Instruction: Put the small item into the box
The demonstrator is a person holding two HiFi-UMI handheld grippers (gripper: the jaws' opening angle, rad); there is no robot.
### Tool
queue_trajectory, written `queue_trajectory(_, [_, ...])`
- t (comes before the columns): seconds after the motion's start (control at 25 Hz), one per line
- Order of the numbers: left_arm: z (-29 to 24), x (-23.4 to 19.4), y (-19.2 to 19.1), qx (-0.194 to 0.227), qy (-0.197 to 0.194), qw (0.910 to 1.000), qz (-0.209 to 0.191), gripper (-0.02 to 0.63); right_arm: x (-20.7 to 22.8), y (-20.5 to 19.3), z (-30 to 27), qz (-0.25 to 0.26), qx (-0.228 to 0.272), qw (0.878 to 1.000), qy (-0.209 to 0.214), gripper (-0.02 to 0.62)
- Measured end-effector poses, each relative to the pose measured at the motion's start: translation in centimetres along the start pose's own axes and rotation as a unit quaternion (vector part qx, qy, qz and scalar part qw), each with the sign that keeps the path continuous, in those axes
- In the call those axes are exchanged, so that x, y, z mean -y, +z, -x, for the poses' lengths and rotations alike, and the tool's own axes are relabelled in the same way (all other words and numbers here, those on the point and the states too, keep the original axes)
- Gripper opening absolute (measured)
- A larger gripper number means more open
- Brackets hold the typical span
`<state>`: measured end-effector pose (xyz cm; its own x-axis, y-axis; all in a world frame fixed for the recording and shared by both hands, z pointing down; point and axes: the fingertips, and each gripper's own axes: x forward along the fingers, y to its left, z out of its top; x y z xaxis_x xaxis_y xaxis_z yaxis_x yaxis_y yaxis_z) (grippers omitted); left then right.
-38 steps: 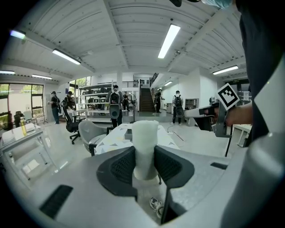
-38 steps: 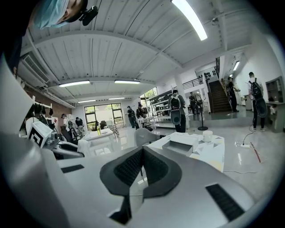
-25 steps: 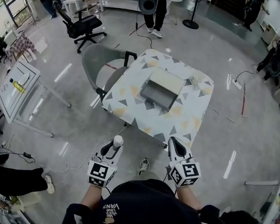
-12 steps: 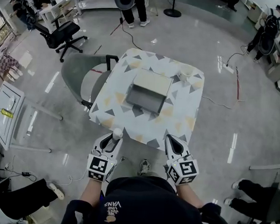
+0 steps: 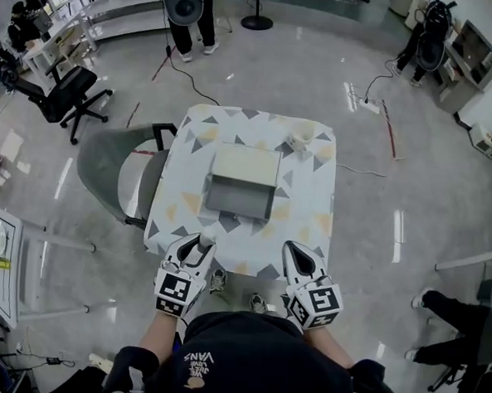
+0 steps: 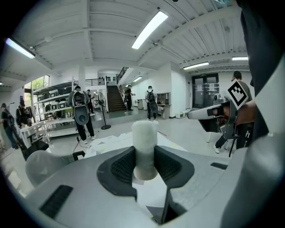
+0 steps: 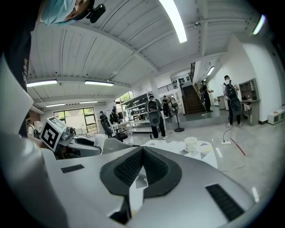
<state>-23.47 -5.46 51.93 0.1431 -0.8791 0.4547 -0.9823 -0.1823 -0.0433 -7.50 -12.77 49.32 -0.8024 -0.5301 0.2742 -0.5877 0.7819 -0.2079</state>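
The left gripper [image 6: 144, 165] pinches the small item [image 6: 144, 133], a white tube standing up, on the near side of the box [image 5: 243, 183]. The right gripper [image 7: 141, 153] is closed and empty. 1 cup [image 5: 299, 141] sits behind the box.

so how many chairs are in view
2: a grey shell chair left of the patterned table, a black wheeled office chair farther up-left. More may be hidden.

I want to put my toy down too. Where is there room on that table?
Bare cloth lies left of the box, toward the chair, and right of it, nearer than the cup. A strip also lies free between the box and the near edge of the table. The box takes the middle.
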Motion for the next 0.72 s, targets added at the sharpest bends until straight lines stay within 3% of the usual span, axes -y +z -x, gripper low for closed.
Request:
queue_trajectory(0.36, [-6.6, -4.7, 1.6, -0.006, -0.081, 0.9949, -0.061, 0.130, 0.7, 1.1, -3.3, -0.016, 0.019, 0.997, -0.074, 0.000])
queue_trajectory(0.72, [-13.4, -5.7, 1.6, -0.021, -0.143, 0.9836, -0.107, 0.130, 2.2, 0.4, -3.5, -0.041, 0.026, 0.989, -0.142, -0.002])
